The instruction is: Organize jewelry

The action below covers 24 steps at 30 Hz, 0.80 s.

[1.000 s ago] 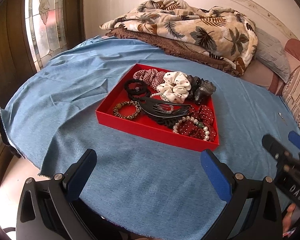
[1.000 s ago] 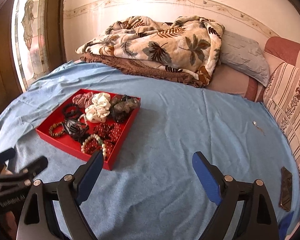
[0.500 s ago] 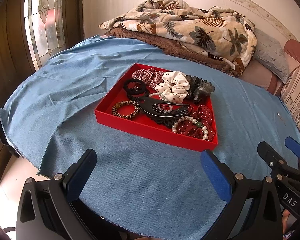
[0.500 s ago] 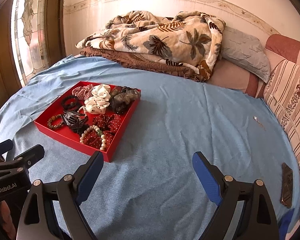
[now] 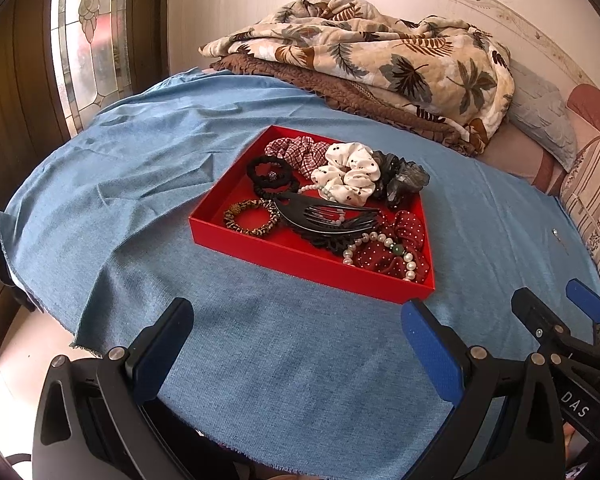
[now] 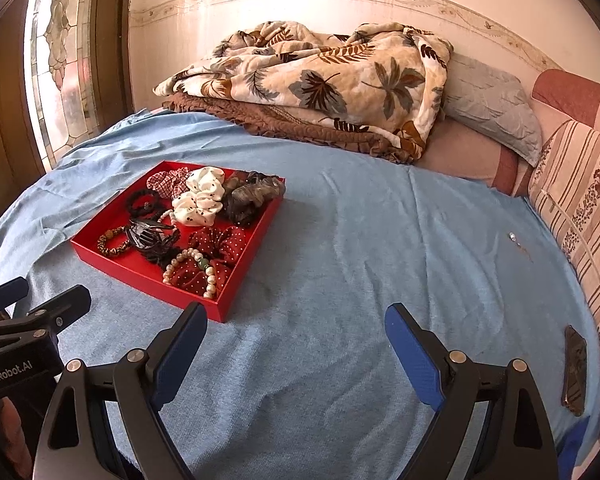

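my left gripper and my right gripper both hang over the blue cloth with their blue-padded fingers spread wide and nothing between them. the shallow red square tray sits on the cloth ahead of my left gripper, to the left of my right one. it holds a white spotted scrunchie, a black curved hair comb, a pearl bead bracelet lying on a red dotted scrunchie, and a leopard-print hair tie.
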### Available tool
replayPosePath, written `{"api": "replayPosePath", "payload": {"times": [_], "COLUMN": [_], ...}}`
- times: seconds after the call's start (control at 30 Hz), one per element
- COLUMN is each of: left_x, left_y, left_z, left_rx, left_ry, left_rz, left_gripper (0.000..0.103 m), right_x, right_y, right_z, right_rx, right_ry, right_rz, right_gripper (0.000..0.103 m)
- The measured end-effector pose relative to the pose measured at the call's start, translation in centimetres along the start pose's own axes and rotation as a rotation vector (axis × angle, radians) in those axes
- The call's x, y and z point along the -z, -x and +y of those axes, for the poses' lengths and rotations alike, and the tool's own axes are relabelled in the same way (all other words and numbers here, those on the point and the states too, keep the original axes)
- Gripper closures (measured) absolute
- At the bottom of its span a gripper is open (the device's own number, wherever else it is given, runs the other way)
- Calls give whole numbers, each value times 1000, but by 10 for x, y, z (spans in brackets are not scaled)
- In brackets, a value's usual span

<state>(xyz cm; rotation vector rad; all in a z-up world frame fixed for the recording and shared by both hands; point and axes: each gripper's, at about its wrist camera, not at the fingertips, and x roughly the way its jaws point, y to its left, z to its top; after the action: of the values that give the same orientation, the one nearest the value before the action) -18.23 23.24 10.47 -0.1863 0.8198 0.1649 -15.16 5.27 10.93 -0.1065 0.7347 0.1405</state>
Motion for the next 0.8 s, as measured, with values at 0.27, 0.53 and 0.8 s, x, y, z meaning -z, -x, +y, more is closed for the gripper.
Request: {"api": "replayPosePath", "payload": {"times": [0.27, 0.53, 0.8], "left_x": [1, 0, -1], "left_y": [-2, -3, -2], "left_z": [2, 3, 17], "left_rx": [-1, -2, -20], "left_ry": [3, 7, 38], "left_rz": [9, 8, 6], "left_gripper": [0, 0, 0], "right_x": [1, 1, -7], "right_y": [1, 2, 5], "right_z": [-1, 2, 18], "right_rx": [3, 4, 12], "right_ry": [-3, 15, 77], "right_rz": [-1, -7, -40], "right_gripper": [10, 10, 10]}}
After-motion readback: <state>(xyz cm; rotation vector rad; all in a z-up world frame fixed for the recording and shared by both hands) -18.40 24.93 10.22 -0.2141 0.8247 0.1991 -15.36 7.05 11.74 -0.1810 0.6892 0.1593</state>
